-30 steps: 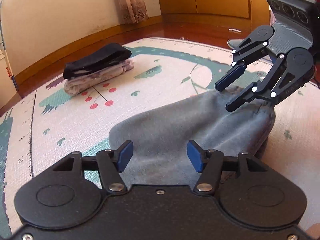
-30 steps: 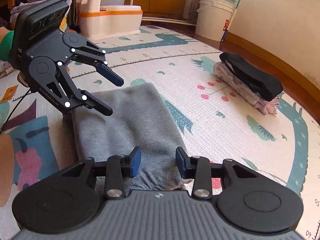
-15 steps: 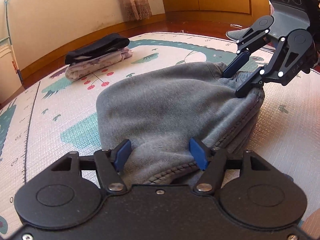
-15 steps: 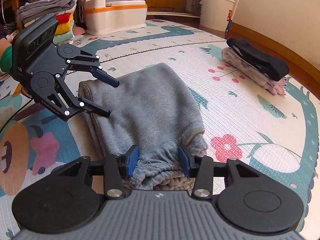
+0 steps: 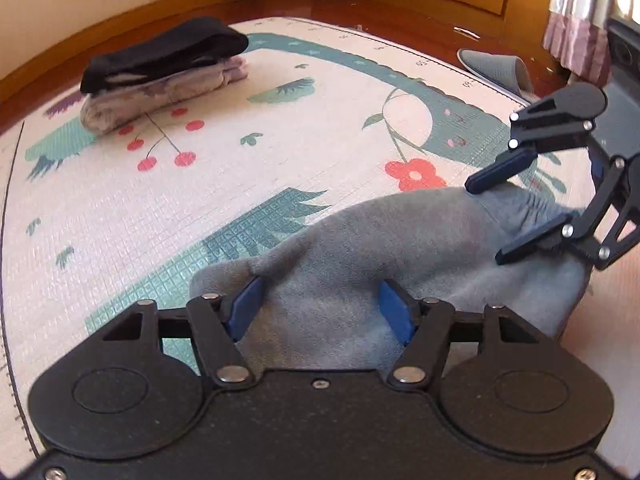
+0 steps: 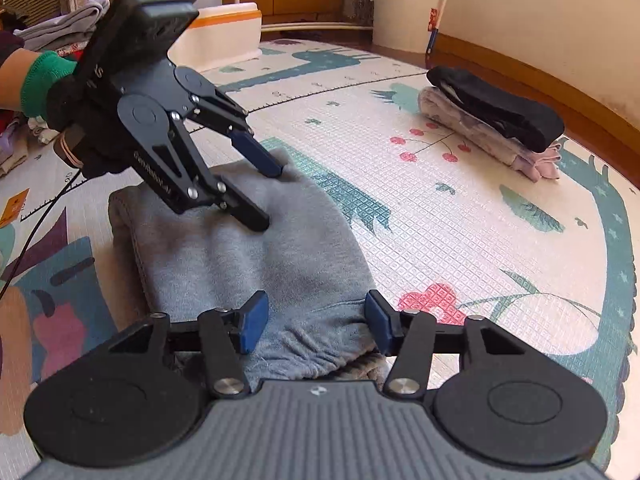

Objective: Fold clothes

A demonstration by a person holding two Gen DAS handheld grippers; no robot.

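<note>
Grey garment (image 6: 256, 256) folded on the play mat (image 6: 460, 216).
Left gripper (image 6: 268, 196) and right gripper (image 6: 314, 320) both gape wide, pressing its cloth, gripping nothing.

1. Play mat (image 5: 120, 208) with cherries, red flower, teal leaf shapes, ruler marks along its edge; lies on a dark wood floor (image 5: 360, 4).
2. Grey slipper (image 5: 496, 70) at the mat's far edge.
3. Two white buckets (image 6: 408, 12), one far left, one by the wall.
4. White bin with orange band (image 6: 224, 36) beyond the mat.
5. Curtain (image 5: 576, 36) hanging at right.
</note>
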